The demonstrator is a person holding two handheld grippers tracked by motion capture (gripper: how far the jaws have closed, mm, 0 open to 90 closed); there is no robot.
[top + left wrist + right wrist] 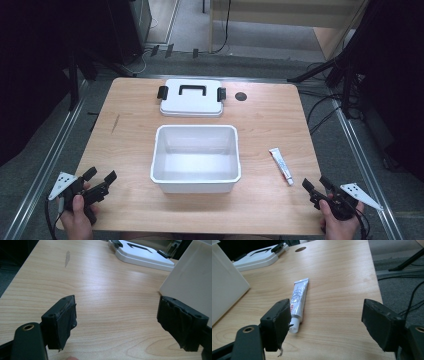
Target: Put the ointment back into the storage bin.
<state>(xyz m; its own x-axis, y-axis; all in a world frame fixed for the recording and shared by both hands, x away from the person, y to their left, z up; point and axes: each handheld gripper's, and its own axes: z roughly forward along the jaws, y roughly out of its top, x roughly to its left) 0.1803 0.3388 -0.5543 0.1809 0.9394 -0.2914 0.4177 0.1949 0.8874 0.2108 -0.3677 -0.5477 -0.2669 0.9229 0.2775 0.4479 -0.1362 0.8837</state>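
A white open box (195, 159) sits mid-surface (125, 150), its lid (192, 98) at 12 o'clock. A small tube (281, 166) lies at the box's 3 o'clock, just ahead of my right claw (314, 186), released. My left claw (100, 177), also released, hovers at 8 o'clock
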